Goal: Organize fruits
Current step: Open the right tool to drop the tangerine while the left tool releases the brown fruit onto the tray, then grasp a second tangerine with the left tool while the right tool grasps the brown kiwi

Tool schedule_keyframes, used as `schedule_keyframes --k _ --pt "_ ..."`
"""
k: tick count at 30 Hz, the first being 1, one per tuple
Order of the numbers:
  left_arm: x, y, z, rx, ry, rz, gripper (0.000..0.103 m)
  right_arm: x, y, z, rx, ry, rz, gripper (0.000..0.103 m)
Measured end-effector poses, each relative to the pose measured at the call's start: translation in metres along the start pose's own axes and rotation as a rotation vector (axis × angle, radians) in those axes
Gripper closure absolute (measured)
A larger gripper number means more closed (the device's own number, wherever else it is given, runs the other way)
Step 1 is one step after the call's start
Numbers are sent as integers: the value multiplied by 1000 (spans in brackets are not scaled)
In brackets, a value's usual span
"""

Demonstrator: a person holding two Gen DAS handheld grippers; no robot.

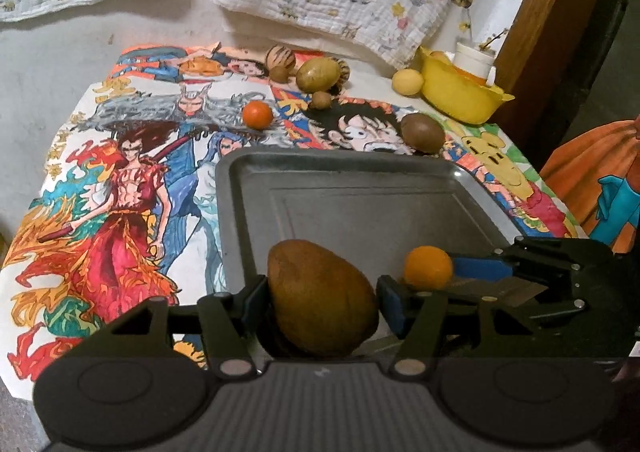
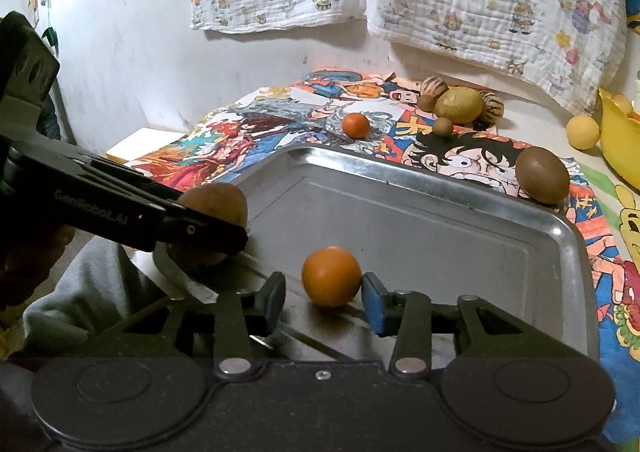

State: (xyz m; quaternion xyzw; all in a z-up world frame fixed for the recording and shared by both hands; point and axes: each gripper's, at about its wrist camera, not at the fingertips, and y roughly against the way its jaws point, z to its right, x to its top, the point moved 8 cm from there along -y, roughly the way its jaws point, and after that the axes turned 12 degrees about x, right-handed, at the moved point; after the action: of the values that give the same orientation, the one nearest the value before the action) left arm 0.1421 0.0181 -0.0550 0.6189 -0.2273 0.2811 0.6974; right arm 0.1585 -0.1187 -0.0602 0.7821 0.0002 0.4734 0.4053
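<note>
My left gripper [image 1: 322,298] is shut on a large brown egg-shaped fruit [image 1: 320,296] at the near left corner of the metal tray [image 1: 360,203]. The same fruit [image 2: 218,207] shows in the right wrist view, held by the left gripper [image 2: 208,232]. My right gripper [image 2: 324,300] is open around an orange [image 2: 331,276] that rests on the tray [image 2: 440,236]; the right pad touches it, the left pad stands apart. The orange also shows in the left wrist view [image 1: 427,267].
On the cartoon-printed cloth [image 1: 120,179] behind the tray lie a small orange [image 1: 257,114], a brown fruit [image 1: 422,132], a cluster of yellow-green and striped fruits [image 1: 318,75], and a yellow ball [image 1: 407,81]. A yellow bowl [image 1: 460,95] stands at the back right.
</note>
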Motion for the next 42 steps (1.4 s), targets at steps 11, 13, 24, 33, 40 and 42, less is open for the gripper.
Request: schedule_keyframes --k 11,13,24,33,40,42 --pt "-9 36 4 53 -86 84 5 -5 29 -8 1 49 23 20" --pt "-13 42 4 64 -115 96 3 -7 34 -8 -9 56 20 13" --pt "-30 55 -4 112 -228 81 0 -19 58 12 -95 59 -17 1" --pt "-25 50 -16 141 -244 44 0 -17 71 44 -194 31 -12 1" --pt "-1 44 -25 160 -221 54 0 -6 66 65 -231 8 -6 1" --pt "7 41 -28 159 -206 56 0 -2 62 70 -238 4 -7 1"
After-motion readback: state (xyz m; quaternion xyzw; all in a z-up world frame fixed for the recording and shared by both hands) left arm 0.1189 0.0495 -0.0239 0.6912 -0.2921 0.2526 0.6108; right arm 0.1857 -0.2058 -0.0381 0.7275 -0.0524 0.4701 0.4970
